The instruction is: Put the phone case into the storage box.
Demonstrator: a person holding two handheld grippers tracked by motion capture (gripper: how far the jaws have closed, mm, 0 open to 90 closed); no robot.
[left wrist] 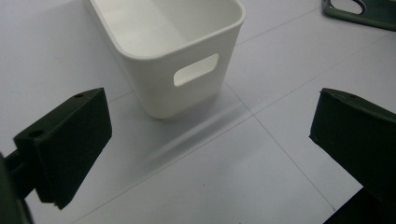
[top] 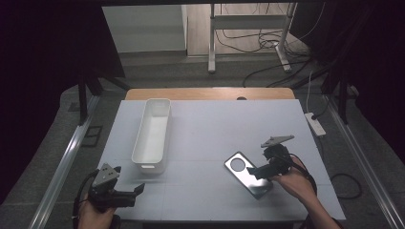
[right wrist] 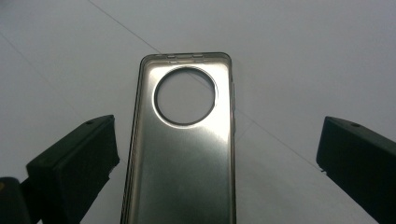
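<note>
Lying flat on the white table [top: 200, 143], the phone case [right wrist: 184, 149] is judged to be light, thin and a little flexible, with a smooth, slippery surface; it should be taken by its two long edges. It is seen as a dark translucent shell with a round camera hole, placed between the wide-open jaws of the right gripper [right wrist: 215, 163], not yet touched. The left gripper [left wrist: 210, 154] is also opened wide, with the white bin [left wrist: 173, 51] just ahead of it.
</note>
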